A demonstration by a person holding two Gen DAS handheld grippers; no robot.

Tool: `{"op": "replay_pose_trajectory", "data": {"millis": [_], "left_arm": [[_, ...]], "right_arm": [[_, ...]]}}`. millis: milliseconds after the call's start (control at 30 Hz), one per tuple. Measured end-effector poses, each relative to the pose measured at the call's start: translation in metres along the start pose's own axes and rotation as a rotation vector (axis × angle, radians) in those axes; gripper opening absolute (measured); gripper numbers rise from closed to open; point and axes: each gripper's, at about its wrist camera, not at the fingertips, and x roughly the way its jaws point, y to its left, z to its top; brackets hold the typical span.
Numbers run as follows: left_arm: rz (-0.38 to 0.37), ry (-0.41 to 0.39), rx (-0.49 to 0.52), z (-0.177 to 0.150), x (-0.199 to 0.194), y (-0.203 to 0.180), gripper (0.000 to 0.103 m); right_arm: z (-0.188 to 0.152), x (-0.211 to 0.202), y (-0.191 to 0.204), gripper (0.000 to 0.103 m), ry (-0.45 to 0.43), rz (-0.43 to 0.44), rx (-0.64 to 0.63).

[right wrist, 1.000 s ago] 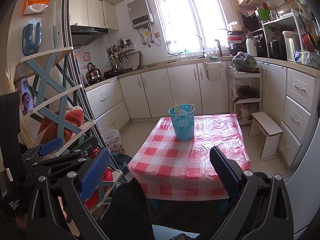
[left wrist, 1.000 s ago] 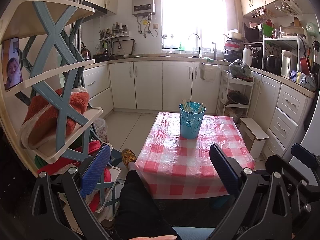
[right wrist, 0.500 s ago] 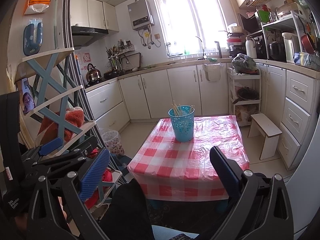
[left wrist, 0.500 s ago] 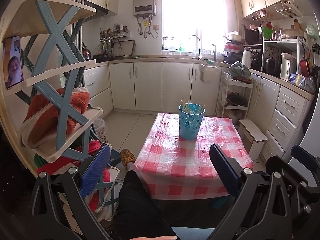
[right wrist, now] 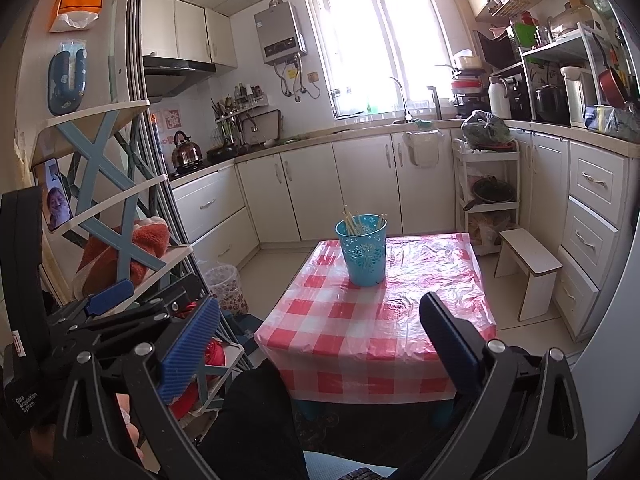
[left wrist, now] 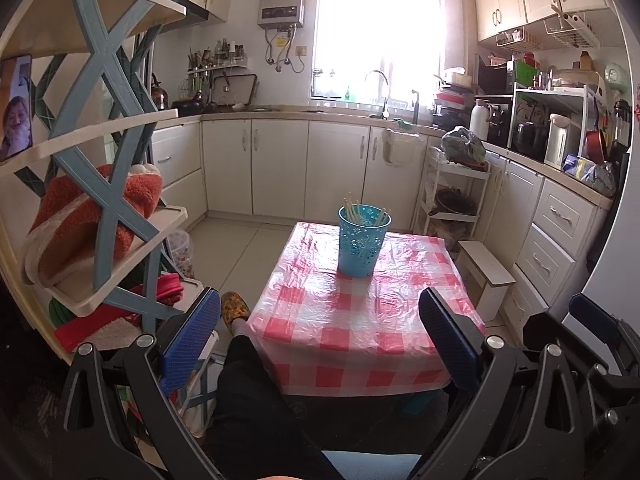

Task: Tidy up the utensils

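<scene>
A teal perforated cup (left wrist: 362,240) (right wrist: 363,249) stands upright at the far middle of a low table (left wrist: 360,336) (right wrist: 420,320) covered in red-and-white check plastic. Several pale chopsticks (left wrist: 352,211) (right wrist: 351,221) stick out of the cup. My left gripper (left wrist: 320,312) hangs open well short of the table's near edge, nothing between its blue pads. My right gripper (right wrist: 320,312) is likewise open and empty, held back from the table. The other gripper's body shows at each view's side.
A white-and-blue corner rack (left wrist: 100,184) (right wrist: 112,200) with an orange towel stands close on the left. A person's dark trouser leg (left wrist: 256,412) and patterned slipper (left wrist: 235,307) lie below. A white stool (right wrist: 528,268), trolley (left wrist: 456,200) and cabinets line the right.
Both views have drifted slightly; the table and cup sit a little further off in the left wrist view. Both grippers stay open and empty.
</scene>
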Motion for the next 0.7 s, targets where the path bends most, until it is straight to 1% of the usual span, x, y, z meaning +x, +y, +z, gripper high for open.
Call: {"op": "replay_pose_trajectory", "data": {"millis": [67, 133, 233, 433, 700], "left_arm": [[0.022, -0.007, 0.007, -0.002, 0.002, -0.001, 0.095], [0.054, -0.031, 0.018, -0.002, 0.0, -0.002, 0.095], [0.072, -0.04, 0.027, -0.002, 0.002, -0.003, 0.095], [0.092, -0.018, 0.028, 0.0, 0.013, -0.002, 0.095], [0.096, 0.047, 0.023, 0.002, 0.048, 0.0, 0.095]], "right_arm": [[0.0, 0.001, 0.0, 0.096, 0.001, -0.005, -0.002], [0.0, 0.002, 0.0, 0.096, 0.001, -0.007, -0.006], [0.0, 0.002, 0.001, 0.096, -0.003, -0.013, -0.013], [0.001, 0.01, -0.002, 0.096, -0.006, -0.039, -0.021], [0.005, 0.042, -0.013, 0.096, 0.055, -0.062, -0.006]]}}
